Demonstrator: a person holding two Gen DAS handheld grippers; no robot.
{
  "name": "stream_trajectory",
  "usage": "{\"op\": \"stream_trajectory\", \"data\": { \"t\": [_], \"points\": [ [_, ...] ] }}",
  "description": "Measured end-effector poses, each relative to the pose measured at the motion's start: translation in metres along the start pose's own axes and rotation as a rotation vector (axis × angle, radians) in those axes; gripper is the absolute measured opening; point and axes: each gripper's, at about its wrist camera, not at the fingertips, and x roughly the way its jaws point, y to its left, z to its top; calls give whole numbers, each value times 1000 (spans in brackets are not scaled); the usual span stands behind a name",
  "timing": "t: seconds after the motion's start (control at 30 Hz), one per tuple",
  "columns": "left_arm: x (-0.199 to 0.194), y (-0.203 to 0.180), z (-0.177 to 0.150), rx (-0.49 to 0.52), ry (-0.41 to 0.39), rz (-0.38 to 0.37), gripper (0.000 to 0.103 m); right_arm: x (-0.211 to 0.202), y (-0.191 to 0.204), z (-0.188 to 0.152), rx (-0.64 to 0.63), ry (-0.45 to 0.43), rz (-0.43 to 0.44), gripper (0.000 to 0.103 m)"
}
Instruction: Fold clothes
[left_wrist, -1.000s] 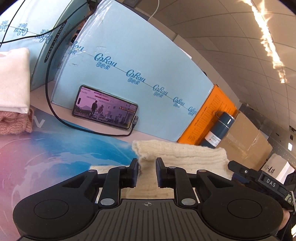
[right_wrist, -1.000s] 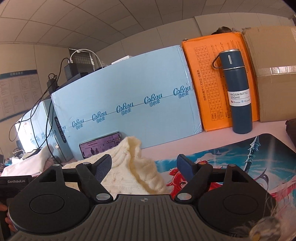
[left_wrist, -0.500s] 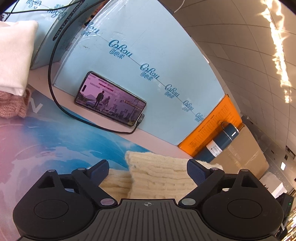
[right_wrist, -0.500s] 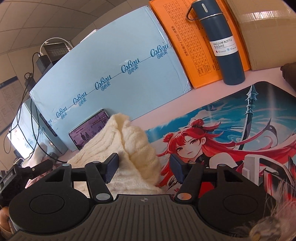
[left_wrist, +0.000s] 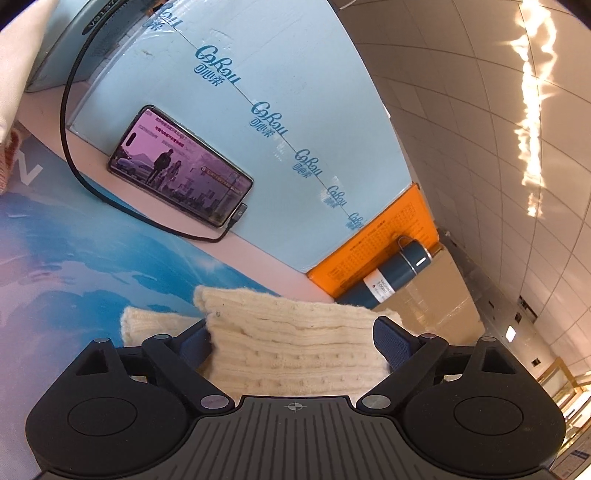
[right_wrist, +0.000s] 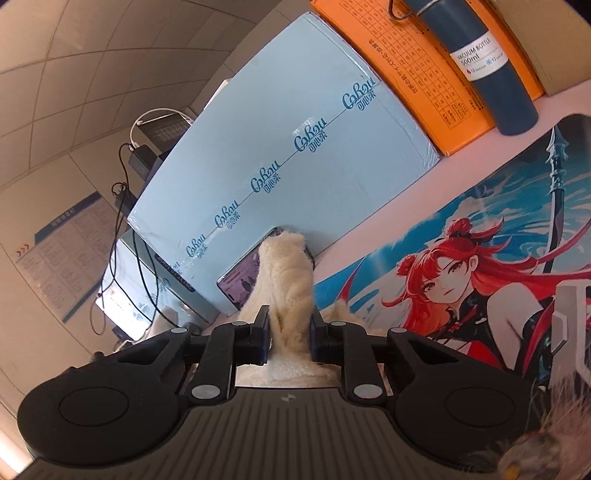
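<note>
A cream knitted sweater (left_wrist: 295, 332) lies folded on the printed desk mat (left_wrist: 74, 266). My left gripper (left_wrist: 295, 341) is open, its jaws wide apart on either side of the sweater's folded edge. In the right wrist view my right gripper (right_wrist: 290, 338) is shut on a bunched fold of the cream sweater (right_wrist: 286, 273), which stands up between the fingers above the mat (right_wrist: 461, 258).
A light blue box (left_wrist: 258, 110) stands at the back with a phone (left_wrist: 181, 171) and its cable leaning on it. An orange box (right_wrist: 424, 74) and a blue vacuum bottle (right_wrist: 487, 66) stand to the right. Folded white clothing (left_wrist: 14, 66) lies far left.
My left gripper opened and let go of the sweater. My right gripper closed on a fold of the sweater. Both views tilted.
</note>
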Motion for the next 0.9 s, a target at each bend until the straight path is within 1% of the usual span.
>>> {"op": "stream_trajectory", "data": {
  "t": [0.03, 0.07, 0.1, 0.13, 0.17, 0.2, 0.23, 0.3, 0.4, 0.43, 0.47, 0.5, 0.53, 0.57, 0.6, 0.7, 0.77, 0.8, 0.83, 0.9],
  "points": [
    [-1, -2, -1, 11, -6, 5, 93, 1, -5, 2, 43, 15, 31, 17],
    [-3, -4, -2, 26, -14, 7, 92, 2, -8, 3, 64, 23, 42, 17],
    [-5, -6, -3, 40, -22, 10, 87, 2, -10, 4, 84, 32, 52, 17],
    [-7, -9, -4, 54, -30, 12, 73, 3, -13, 4, 101, 40, 61, 17],
    [-9, -11, -5, 68, -37, 14, 61, 4, -13, 4, 107, 48, 66, 17],
    [-11, -13, -6, 83, -45, 16, 31, 4, -14, 3, 113, 54, 81, 17],
    [-14, -15, -7, 72, -47, 4, 7, 4, -14, 3, 116, 56, 100, 16],
    [-22, -20, -9, 42, -66, -47, 10, 4, -13, 3, 121, 61, 140, 16],
    [-39, -36, -11, 74, -145, -98, 10, 3, -11, 2, 121, 69, 198, 16],
    [-45, -38, -11, 83, -175, -99, 10, 4, -10, 2, 116, 68, 196, 16],
    [-49, -38, -11, 83, -200, -79, 9, 4, -9, 2, 108, 64, 184, 19],
    [-53, -37, -10, 80, -223, -51, 9, 4, -8, 2, 95, 52, 150, 20],
    [-54, -32, -9, 60, -231, -23, 9, 3, -7, 2, 81, 37, 113, 28],
    [-54, -26, -7, 32, -229, 6, 9, 2, -5, 2, 65, 16, 67, 46],
    [-53, -20, -6, 8, -219, 35, 9, 0, -4, 2, 47, -7, 25, 51],
    [-48, -10, -3, -33, -185, 95, 9, -7, 2, 0, -17, -85, -49, 52],
    [-48, -6, -3, -39, -193, 147, 9, -16, 6, -4, -61, -161, -91, 53],
    [-50, -4, -2, -47, -201, 158, 9, -21, 8, -5, -90, -203, -97, 53],
    [-51, -2, -2, -54, -210, 170, 9, -26, 11, -6, -114, -240, -91, 53],
    [-53, 1, -2, -66, -226, 184, 8, -34, 15, -7, -142, -276, -18, 52]
  ]
}}
